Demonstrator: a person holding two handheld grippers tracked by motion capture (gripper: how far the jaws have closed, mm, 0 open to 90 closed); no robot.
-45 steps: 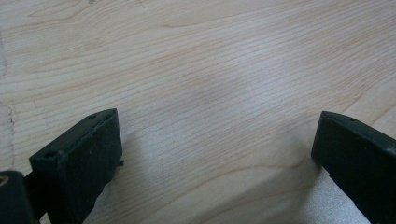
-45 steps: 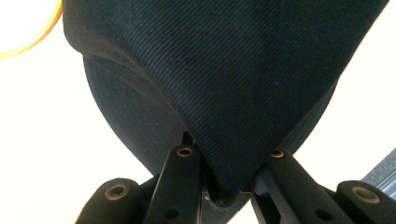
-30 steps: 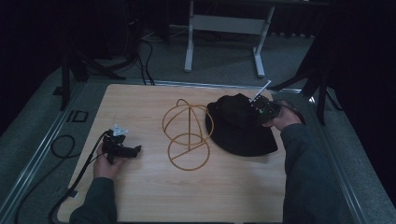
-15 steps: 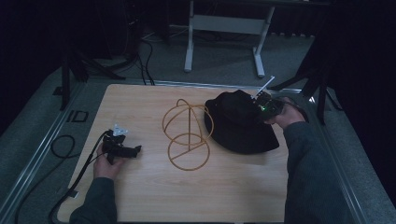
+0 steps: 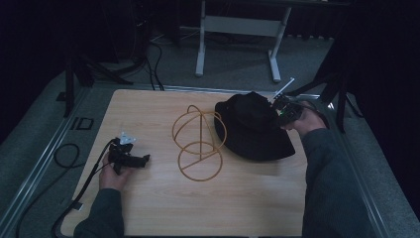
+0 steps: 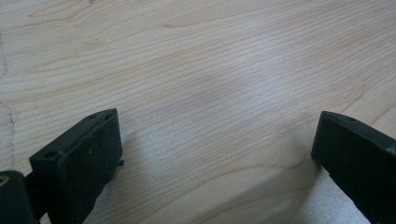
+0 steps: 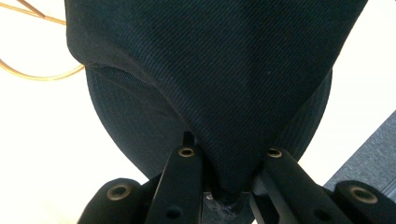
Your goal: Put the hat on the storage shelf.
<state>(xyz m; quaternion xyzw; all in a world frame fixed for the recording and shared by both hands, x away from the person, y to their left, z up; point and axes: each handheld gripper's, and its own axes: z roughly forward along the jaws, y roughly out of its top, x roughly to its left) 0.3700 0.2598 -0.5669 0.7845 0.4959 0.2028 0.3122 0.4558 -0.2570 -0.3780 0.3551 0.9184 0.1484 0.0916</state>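
Note:
A black brimmed hat (image 5: 250, 131) lies on the right half of the wooden table (image 5: 223, 203). My right gripper (image 5: 283, 111) is at the hat's far right side, shut on a pinch of the crown fabric. In the right gripper view the dark cloth of the hat (image 7: 210, 60) is bunched between the jaws of the right gripper (image 7: 229, 154). A gold wire hat stand (image 5: 198, 144) stands at the table's middle, just left of the hat, and its wire (image 7: 42, 77) curves past the brim. My left gripper (image 5: 133, 159) rests on the table at the left, and in its own view it (image 6: 215, 140) is open over bare wood.
A cable (image 5: 74, 168) trails from the left gripper over the table's left edge. A metal rail (image 5: 44, 163) borders the table on the left. A white frame stand (image 5: 237, 29) is on the floor beyond the far edge.
The right gripper has shifted slightly and the hat's crown has been drawn up a little with it. The left gripper has stayed where it was.

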